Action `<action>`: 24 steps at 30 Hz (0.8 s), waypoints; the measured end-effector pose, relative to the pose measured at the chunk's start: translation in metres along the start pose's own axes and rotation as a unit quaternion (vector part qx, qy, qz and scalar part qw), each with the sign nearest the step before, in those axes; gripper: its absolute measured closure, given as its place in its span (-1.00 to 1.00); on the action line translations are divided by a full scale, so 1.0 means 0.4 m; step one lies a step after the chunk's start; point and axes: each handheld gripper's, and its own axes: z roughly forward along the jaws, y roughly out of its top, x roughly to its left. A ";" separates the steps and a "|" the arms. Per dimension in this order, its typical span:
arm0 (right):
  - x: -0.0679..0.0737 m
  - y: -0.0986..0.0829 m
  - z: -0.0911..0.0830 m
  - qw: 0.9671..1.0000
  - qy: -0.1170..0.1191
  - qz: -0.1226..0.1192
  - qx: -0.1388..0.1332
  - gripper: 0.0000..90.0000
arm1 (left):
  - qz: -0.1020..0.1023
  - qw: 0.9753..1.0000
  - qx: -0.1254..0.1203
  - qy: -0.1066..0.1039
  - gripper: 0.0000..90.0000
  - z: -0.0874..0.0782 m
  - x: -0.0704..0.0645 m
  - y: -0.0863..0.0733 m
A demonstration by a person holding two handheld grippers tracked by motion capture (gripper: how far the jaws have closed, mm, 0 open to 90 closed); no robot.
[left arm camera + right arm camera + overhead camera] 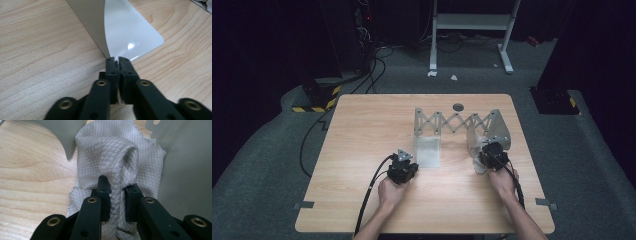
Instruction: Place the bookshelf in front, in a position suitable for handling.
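Two hand-held grippers work low on the bench (362,130): the left hand-held gripper (116,59) is clamped on the near corner of a glossy white sheet (130,30), the right hand-held gripper (117,187) pinches a bunched grey cloth (110,157). Behind both stands a grey folding rack (452,121). No writing is legible.

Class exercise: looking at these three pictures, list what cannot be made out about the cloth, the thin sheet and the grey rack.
- Cloth: lower end hidden behind the right gripper in its view.
- Sheet: far end cut off by the top edge, left gripper view.
- Rack: joints too small, high view.
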 end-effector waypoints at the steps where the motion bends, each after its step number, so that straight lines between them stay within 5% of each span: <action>1: -0.001 0.005 0.000 1.000 -0.001 0.000 -0.001 0.75 | -0.002 1.000 -0.003 0.002 0.63 -0.004 0.002 -0.001; 4: 0.009 0.041 0.007 1.000 -0.004 0.003 -0.014 0.74 | -0.010 1.000 -0.006 0.020 0.21 -0.015 0.015 -0.002; 7: 0.014 0.063 0.016 1.000 -0.006 0.003 -0.019 0.74 | -0.016 1.000 -0.015 0.021 0.07 -0.016 0.017 0.001; 13: 0.009 0.085 0.067 1.000 -0.007 0.006 0.000 0.74 | -0.024 0.999 -0.026 0.027 0.03 0.018 0.004 0.028; 24: 0.004 0.035 0.032 1.000 0.011 -0.011 0.002 0.74 | -0.036 0.998 -0.010 0.058 -0.02 0.051 0.016 0.046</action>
